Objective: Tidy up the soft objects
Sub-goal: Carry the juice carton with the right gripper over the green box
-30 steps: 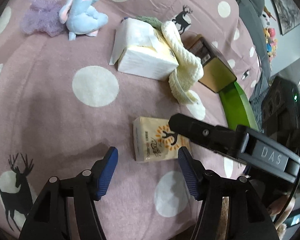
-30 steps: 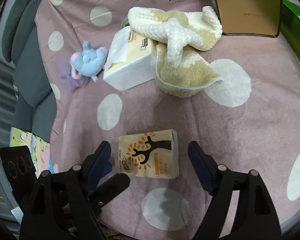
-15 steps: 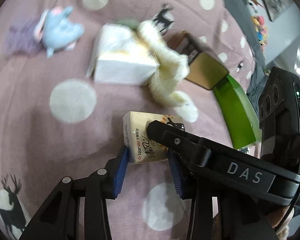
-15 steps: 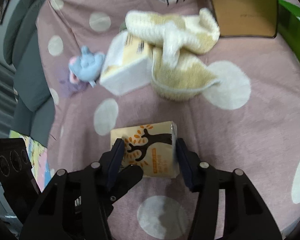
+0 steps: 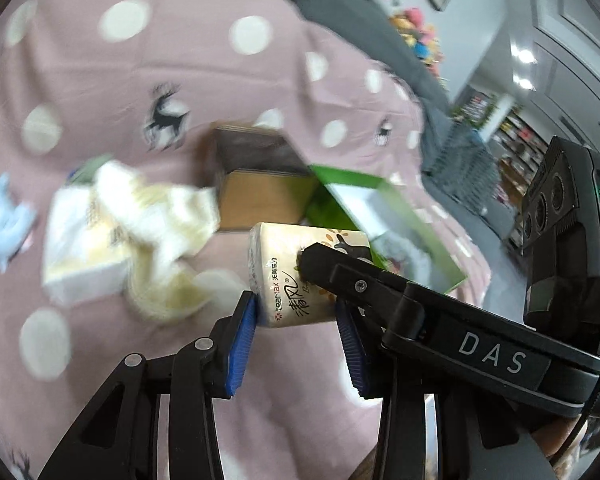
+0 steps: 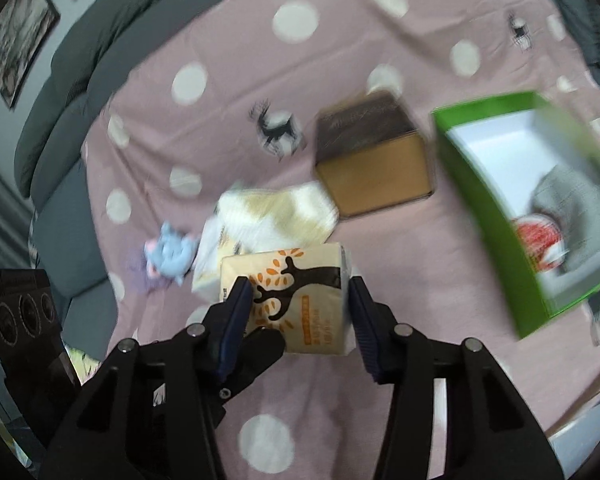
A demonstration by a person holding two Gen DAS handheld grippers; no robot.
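While both claws pinch it from opposite sides, the tissue pack [image 6: 296,300] sits raised above the bedspread.
Tissue pack: cream wrapper with a dark tree and orange leaves, held over the pink dotted bedspread [image 6: 228,32], nearer the cameras than the other soft things.
Left gripper [image 5: 298,320]: blue pads pressed against the pack's two sides, pinching it.
Right gripper [image 6: 300,312]: blue pads clamped on the pack's left and right edges; one of its black fingers also lies across the pack's top in the left wrist view.
Towel [image 6: 276,216]: cream and yellow, heaped on a white tissue block [image 5: 80,252], just behind the pack.
Plush toy [image 6: 172,254]: blue, lying left of the block.
Brown box [image 6: 374,164]: beyond the towel.
Green box [image 6: 496,208]: open, white inside, holding grey and red items, right of the brown box.
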